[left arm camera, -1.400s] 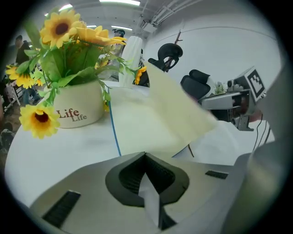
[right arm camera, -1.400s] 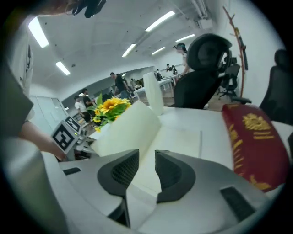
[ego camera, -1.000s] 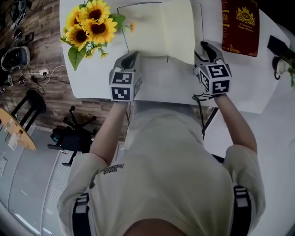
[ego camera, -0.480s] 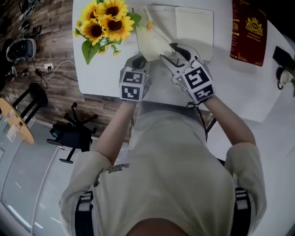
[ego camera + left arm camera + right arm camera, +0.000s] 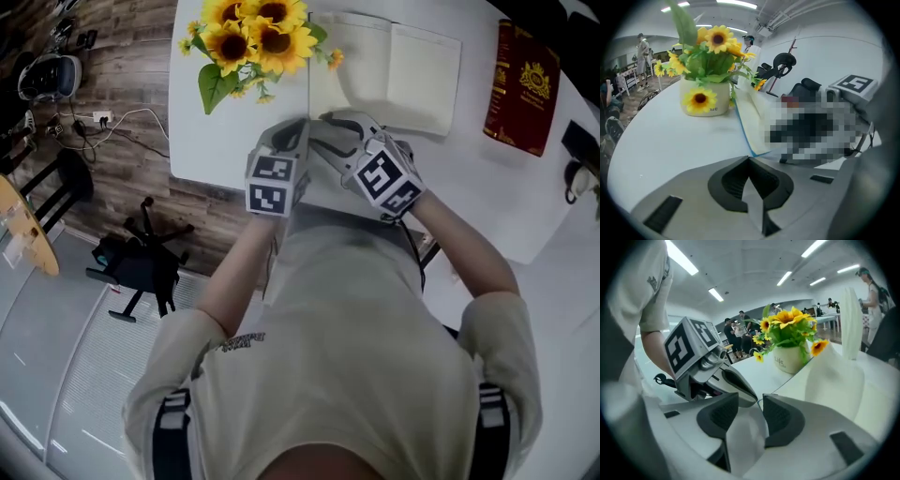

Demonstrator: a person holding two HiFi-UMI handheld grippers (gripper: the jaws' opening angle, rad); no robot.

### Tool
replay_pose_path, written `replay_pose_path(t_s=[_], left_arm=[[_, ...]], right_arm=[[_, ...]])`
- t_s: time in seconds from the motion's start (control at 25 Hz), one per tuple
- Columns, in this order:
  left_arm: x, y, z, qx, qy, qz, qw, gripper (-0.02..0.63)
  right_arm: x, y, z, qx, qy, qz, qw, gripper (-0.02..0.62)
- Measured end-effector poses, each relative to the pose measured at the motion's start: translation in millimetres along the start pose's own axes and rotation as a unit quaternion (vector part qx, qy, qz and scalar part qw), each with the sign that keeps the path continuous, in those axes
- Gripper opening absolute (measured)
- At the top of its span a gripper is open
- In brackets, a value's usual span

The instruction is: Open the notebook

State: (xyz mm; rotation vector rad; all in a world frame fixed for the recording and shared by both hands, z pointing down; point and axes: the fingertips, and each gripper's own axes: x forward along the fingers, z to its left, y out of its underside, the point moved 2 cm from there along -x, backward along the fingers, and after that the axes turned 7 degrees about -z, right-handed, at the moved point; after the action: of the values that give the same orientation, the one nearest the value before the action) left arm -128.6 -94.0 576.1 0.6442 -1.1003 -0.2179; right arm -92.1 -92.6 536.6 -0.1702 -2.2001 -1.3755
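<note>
The notebook [image 5: 412, 80] lay open and flat on the white worktop [image 5: 216, 141], two cream pages facing up, near the far edge between the flowers and the red book. A second before, a leaf was raised off it near the right claw [image 5: 323, 141]. Half a second before, that leaf stood upright in mid-turn. Now it was down on the left side. Over the same second the right claw had swung from the notebook's right edge across to its near left corner, ending just beside the left claw [image 5: 289, 133]. Its jaws had just been closing a little, yet they stood well apart with nothing between the pads, only bare worktop showing in the gap. The left claw had its jaws together at the tips and held nothing; it had barely shifted. Judged from the flat spread, the opening looked done, and no hold on the pages seemed needed any longer.

Counted: one notebook, one pot of sunflowers [image 5: 705, 96], one red book with a gold crest [image 5: 523, 89], and two claws, each carrying one marker cube.
</note>
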Motion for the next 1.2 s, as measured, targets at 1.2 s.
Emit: replay_pose_path(t_s=[1.2], left_arm=[[-30,-56,-30,0.034,0.034,-0.078,0.9958,0.002]], right_arm=[[-66,-1,-45,0.171,0.106,-0.072,0.977,0.064]])
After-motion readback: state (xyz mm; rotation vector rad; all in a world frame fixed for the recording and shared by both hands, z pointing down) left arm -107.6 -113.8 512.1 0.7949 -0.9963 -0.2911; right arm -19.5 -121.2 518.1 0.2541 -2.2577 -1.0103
